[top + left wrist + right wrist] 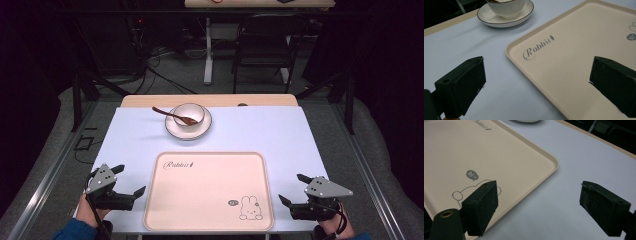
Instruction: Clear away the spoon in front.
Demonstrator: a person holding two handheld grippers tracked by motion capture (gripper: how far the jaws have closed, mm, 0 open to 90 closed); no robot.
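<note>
Two sets of tongs flank a beige tray (pixel 210 192) at the near edge of a pale desk (pixel 280 135), both released with jaws spread wide and nothing between them. The left tongs (pixel 132 180) sit just beside the tray's left rim, the right tongs (pixel 288 188) just beside its right rim; in the left gripper view, one jaw hangs over the desk and the other over the tray's floor (pixel 574 62), so the rim runs between them. The right gripper view shows the same straddle at the tray's rounded corner (pixel 554 162), near the printed rabbit (pixel 471 192).

The risks, as they appear: the tray's rim is low and smooth, so a shallow bite could slip off, and a lift by one side alone could tip it. If the two hands close or rise unevenly, the tray may skew and slide toward the far side, where a white cup (pixel 188 115) with a brown spoon (pixel 172 115) rests on a saucer (pixel 187 131), well apart from both tongs. A knock there could upset the cup and throw the spoon out.
</note>
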